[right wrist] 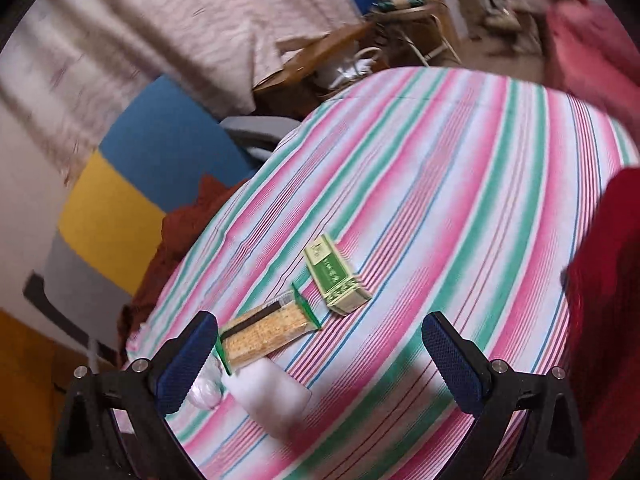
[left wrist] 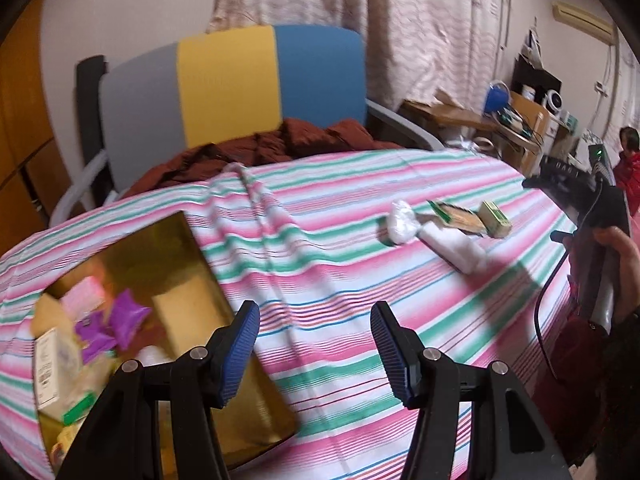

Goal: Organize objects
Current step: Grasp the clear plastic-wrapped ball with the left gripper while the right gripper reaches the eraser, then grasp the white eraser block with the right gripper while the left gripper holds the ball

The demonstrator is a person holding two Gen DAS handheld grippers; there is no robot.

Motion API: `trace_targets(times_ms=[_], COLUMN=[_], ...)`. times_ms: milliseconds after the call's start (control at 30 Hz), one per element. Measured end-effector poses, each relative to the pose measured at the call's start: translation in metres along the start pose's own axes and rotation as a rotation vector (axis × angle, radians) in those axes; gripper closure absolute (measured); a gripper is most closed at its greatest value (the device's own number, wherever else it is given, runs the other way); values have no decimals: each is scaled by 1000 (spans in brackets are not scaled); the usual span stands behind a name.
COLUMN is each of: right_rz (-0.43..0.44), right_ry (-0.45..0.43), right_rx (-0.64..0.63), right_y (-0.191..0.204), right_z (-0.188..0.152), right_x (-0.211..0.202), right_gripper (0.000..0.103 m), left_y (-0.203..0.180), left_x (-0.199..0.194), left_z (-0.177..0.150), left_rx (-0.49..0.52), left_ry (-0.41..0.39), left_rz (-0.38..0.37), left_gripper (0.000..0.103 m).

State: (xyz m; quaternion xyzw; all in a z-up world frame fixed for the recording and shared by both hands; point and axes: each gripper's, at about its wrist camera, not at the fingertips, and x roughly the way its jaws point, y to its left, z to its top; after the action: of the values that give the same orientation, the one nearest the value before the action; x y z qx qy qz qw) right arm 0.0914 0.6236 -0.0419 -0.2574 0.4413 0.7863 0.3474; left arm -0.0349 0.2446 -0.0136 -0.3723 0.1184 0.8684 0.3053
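A gold box (left wrist: 192,240) lies on the striped tablecloth at lower left, holding purple packets (left wrist: 120,320), a pink packet and other small packs. My left gripper (left wrist: 316,312) hangs open just right of the box with nothing between its fingers. Further right lie a white wrapped bundle (left wrist: 400,222), a white roll (left wrist: 452,250), a cracker pack (left wrist: 460,216) and a green box (left wrist: 496,218). My right gripper (right wrist: 320,332) is open above the cloth, empty; the cracker pack (right wrist: 268,334), white roll (right wrist: 276,396) and green box (right wrist: 336,276) lie around it.
A chair with grey, yellow and blue panels (left wrist: 224,84) stands behind the table with a dark red garment (left wrist: 280,144) on its seat. A cluttered desk (left wrist: 516,120) and a person in red (left wrist: 628,156) are at the far right. A hand (left wrist: 616,256) holds the other gripper.
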Motion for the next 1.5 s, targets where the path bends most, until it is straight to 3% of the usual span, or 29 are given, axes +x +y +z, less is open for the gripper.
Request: trace_targets(times_ms=[133,533,767,1033,1067,1133,1300,1500], right_rz=[23,66,86,86,85,82,72,56], right_ry=[33,149,177,209,214,220,227,233], right_rx=[32,-50,-60,-74,-74,-76,-70,-66], right_y=[-3,16,19,20,20,20,19,17], right_z=[-2,-13,-16,-19,-20,-20,-20,-19], right_x=[7,31,35,41,42,43,46,48], right_gripper=[0,0,0,0,0,0,0,0], left_y=[-21,-53,-71,-89,-91,-91,-85,-75], left_x=[24,101,148,209,217,229,226,196], left_z=[10,56,77,96,97,95,85,61], left_rx=[32,44,77,81,78,72,86,42], left_ry=[30,98,113,180,193,218,195,197], left_rz=[-26,-93,-91,-131,-131,-141,-175,-140], left_gripper=[38,38,38,38,42,64,67,68])
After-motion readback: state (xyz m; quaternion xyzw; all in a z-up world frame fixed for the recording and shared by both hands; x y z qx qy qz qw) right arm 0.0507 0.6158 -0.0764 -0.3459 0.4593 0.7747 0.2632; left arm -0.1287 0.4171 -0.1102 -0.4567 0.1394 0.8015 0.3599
